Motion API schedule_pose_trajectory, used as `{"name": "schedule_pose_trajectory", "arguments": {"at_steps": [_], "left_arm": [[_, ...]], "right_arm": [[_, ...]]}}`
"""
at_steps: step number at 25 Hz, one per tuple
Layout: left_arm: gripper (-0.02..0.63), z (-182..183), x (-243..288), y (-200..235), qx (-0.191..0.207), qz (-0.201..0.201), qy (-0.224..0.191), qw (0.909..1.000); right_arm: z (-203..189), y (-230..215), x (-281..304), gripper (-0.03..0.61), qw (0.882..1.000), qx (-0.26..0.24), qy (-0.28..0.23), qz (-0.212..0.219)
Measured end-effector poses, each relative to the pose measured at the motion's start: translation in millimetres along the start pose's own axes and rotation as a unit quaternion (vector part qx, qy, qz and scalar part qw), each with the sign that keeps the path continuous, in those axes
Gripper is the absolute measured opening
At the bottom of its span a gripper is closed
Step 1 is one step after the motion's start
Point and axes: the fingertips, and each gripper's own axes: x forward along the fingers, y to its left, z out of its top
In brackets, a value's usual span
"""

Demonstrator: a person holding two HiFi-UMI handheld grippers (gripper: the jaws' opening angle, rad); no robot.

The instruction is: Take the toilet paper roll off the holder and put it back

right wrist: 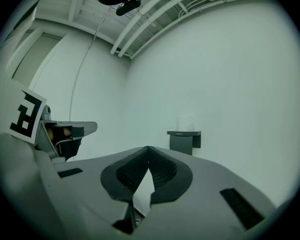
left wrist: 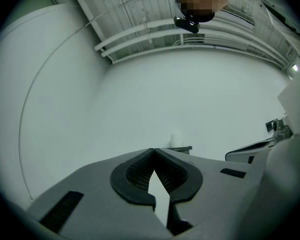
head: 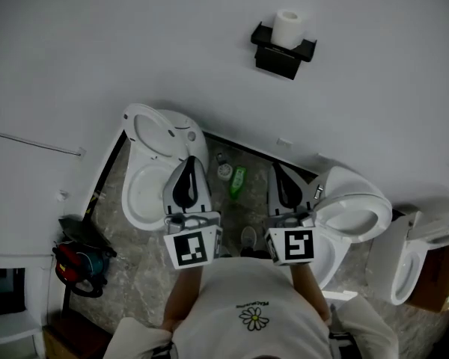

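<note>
Far ahead of both pairs of jaws, up on the white wall (head: 97, 51), the toilet paper roll (head: 289, 28) stands upright on top of its black holder (head: 282, 53). The roll is well apart from both grippers.

In the right gripper view the roll and holder show a little above the jaw tips and off to the right, with plain wall all around them. In the left gripper view they look small, just past the jaw tips and a bit to the right, and the jaw hides part of the holder.

The left gripper (head: 188, 161) has its jaws pressed together at the tips. The right gripper (head: 278, 169) has its jaws pressed together too. Both point toward the wall, side by side.

Down below the jaws is the floor. A white toilet (head: 153, 167) sits under the left gripper, and another toilet (head: 352, 212) sits just right of the right gripper. Between the two grippers, low down, a green bottle (head: 238, 182) lies by the wall.
</note>
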Motion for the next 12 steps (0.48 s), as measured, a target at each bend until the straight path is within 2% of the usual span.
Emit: {"name": "schedule_pose_trajectory", "arguments": {"at_steps": [3,7,12], "left_arm": [[0.017,-5.6,26.5,-26.9,-0.016,-0.018,0.001,0.9997],[0.017,-4.4,55.5,-59.8,0.015,-0.052,-0.005,0.9985],[0.017,-9.0,89.0,-89.1,0.007,-0.094,0.004,0.9955]], "right_arm": [[0.6,-28.4,4.1,0.009,1.000,-0.010,-0.013,-0.016],[6.7,-68.7,8.7,0.009,0.999,-0.014,-0.024,-0.046],[4.2,-106.0,12.1,0.009,0.996,-0.014,-0.018,-0.091]]}}
